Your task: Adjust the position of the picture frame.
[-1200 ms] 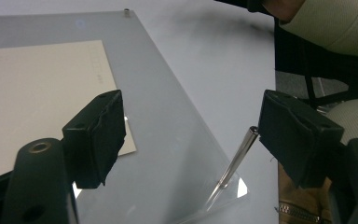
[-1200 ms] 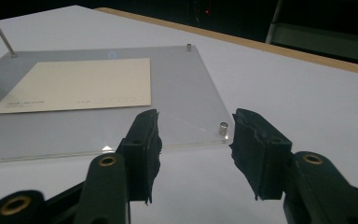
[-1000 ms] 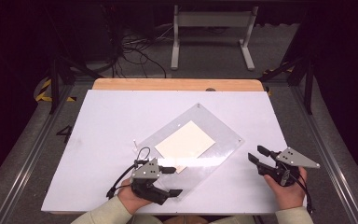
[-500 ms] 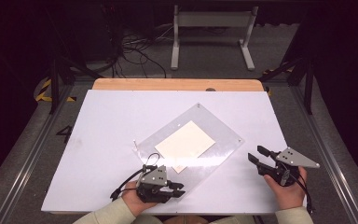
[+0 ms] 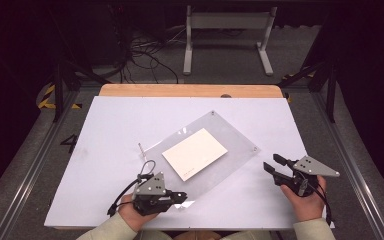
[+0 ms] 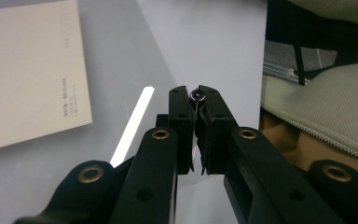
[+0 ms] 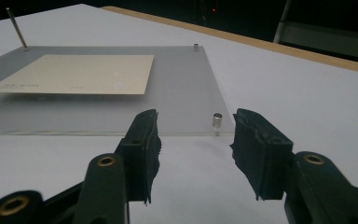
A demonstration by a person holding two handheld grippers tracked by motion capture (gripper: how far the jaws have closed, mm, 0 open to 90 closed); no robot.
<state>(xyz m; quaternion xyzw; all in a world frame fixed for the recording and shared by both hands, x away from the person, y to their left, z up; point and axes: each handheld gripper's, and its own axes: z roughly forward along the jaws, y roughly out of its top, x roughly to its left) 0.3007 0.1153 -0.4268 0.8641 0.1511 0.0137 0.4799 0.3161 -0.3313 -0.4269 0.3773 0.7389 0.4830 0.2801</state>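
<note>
The small screw (image 6: 197, 95) at the clear panel's (image 5: 230, 135) near corner is now pinched by the left gripper (image 5: 182, 196), whose jaws have just closed; the right gripper (image 5: 275, 169) remains spread.

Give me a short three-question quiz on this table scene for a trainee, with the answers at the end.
1. True or false: the card lies on the clear plate.
2. Which gripper is open? A: the left gripper. B: the right gripper.
3. What do the left gripper's fingers grip?

Key
1. True.
2. B. Its fingers stand apart with nothing between them, just short of the plate's edge.
3. A small peg at the plate's near corner. The fingers have just been closing, with the peg between their tips.
</note>
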